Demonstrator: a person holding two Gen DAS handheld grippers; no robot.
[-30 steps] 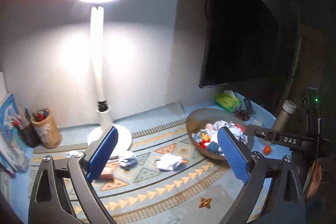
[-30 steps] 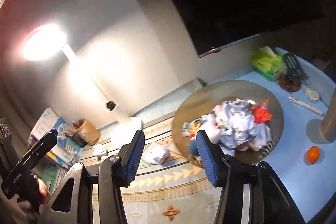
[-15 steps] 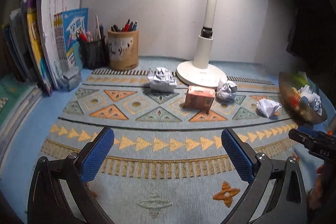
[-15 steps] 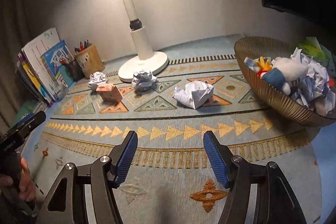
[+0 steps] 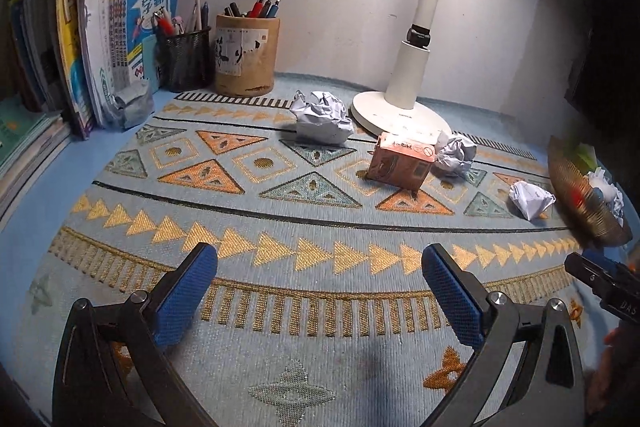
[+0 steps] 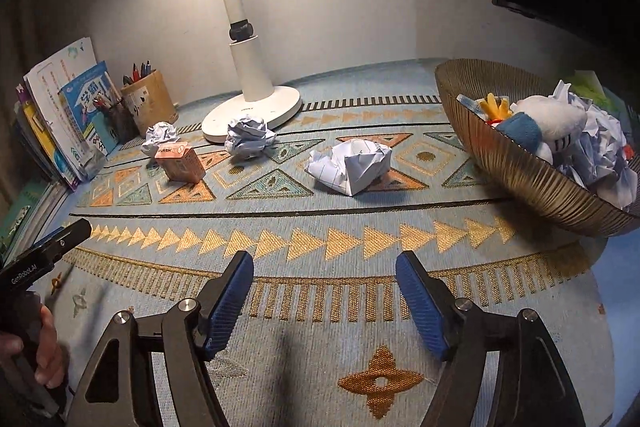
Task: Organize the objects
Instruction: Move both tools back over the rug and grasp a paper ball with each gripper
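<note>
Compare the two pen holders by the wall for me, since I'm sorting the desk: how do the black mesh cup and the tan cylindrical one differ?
The black wire-mesh pen cup is see-through and dark; the tan cylindrical pen holder is solid, with black markings on a pale label. The mesh cup looks narrower and stands next to the upright books; the tan holder stands on the lamp side. Both stand upright, side by side, holding pens.

Patterned mat (image 6: 360,223) under paper balls (image 6: 352,165), carton (image 6: 180,163), bowl (image 6: 520,183)
</note>
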